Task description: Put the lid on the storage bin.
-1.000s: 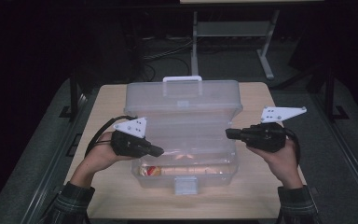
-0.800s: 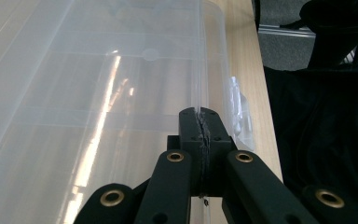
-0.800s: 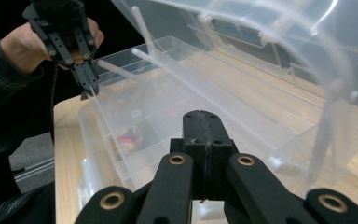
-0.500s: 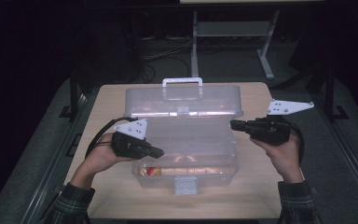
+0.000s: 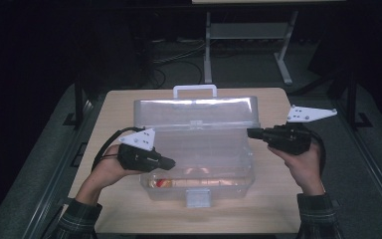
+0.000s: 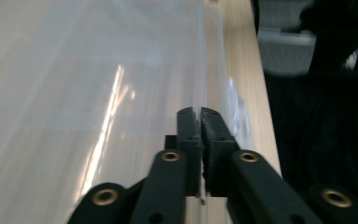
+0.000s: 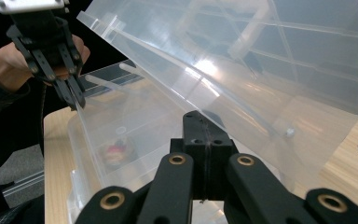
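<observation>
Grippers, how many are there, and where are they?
2. The left gripper is at the left wall of the clear box, jaws around that wall's edge and just opening. The right gripper is at the right end of the raised lid, jaws shut.

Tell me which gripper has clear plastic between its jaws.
The left gripper: its jaws, just opening, straddle the clear box's thin edge. The right gripper's jaws are shut on nothing.
</observation>
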